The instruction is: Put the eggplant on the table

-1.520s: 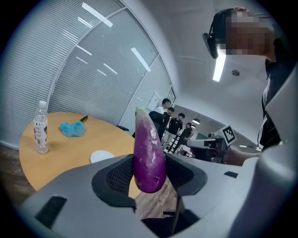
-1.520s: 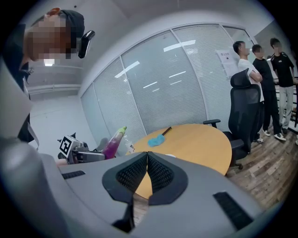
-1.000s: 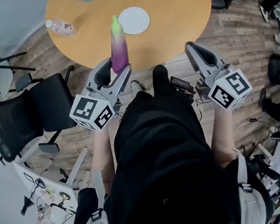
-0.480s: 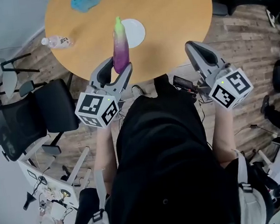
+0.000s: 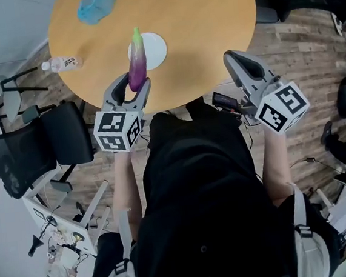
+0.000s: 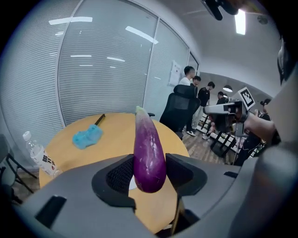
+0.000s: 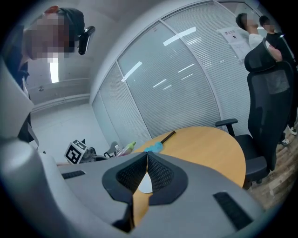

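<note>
A purple eggplant (image 5: 136,64) with a green tip stands upright between the jaws of my left gripper (image 5: 128,87), which is shut on its lower end. In the left gripper view the eggplant (image 6: 148,151) fills the gap between both pads. It hangs over the near edge of the round wooden table (image 5: 199,29), just in front of a white plate (image 5: 153,48). My right gripper (image 5: 243,67) is at the table's near right edge, its jaws shut together on nothing; in its own view the gripper (image 7: 146,174) pads meet.
A blue cloth duster (image 5: 95,5) lies at the table's far left and a plastic water bottle (image 5: 61,64) near its left edge. Black office chairs (image 5: 37,148) stand left of me, cables lie on the floor, and people stand in the background (image 6: 200,100).
Both grippers have moved forward toward the table. The eggplant, still held, has travelled from the table's edge to over the tabletop near the plate.
</note>
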`<state>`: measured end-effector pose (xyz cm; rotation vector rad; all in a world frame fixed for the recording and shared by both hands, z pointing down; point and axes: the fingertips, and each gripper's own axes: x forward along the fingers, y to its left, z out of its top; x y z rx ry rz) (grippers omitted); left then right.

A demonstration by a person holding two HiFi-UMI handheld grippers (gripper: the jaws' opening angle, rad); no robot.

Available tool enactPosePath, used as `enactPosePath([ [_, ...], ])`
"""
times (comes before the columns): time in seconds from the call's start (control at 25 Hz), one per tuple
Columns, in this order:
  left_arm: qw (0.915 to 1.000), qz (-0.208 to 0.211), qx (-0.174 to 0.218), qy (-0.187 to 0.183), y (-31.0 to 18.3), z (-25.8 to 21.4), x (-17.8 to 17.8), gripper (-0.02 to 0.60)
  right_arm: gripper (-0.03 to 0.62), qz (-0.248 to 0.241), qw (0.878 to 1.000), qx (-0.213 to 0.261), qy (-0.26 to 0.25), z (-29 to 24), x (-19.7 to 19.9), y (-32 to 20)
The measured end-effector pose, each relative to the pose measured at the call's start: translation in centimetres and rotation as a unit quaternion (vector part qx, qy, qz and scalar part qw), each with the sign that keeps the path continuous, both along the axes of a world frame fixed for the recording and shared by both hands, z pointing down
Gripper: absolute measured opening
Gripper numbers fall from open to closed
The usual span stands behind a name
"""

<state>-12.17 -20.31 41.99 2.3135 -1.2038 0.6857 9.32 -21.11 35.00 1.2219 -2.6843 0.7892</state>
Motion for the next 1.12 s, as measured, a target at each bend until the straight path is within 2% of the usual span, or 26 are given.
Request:
enactPosePath([
  [0.24, 0.9989, -0.03, -0.029, -0.02, -2.2, 3.0, 0.6, 0.225, 0.017, -0.017, 1.0, -0.008, 0.005, 0.7, 1.2, -1.0],
  [0.32, 0.9978, -0.03, -0.041, -0.043, -2.6, 4.5, 0.5, 0.225, 0.017, -0.018, 1.0, -0.009, 0.003, 0.6, 1.4, -1.0],
  [0.44, 0.9952, -0.018, -0.056, -0.078, -3.2, 7.1, 0.3, 0.225, 0.017, -0.017, 1.0, -0.012, 0.004, 0.6, 1.7, -1.1],
  [0.68, 0.99, 0.022, -0.072, -0.119, -4.3, 10.7, 1.0, 0.225, 0.017, -0.022, 1.0, -0.021, 0.006, 1.1, 1.1, -0.8],
  [1.12, 0.9844, 0.023, -0.102, -0.142, -5.9, 14.9, 0.6, 0.225, 0.017, -0.002, 0.999, -0.031, 0.017, 1.6, 2.7, -0.8],
])
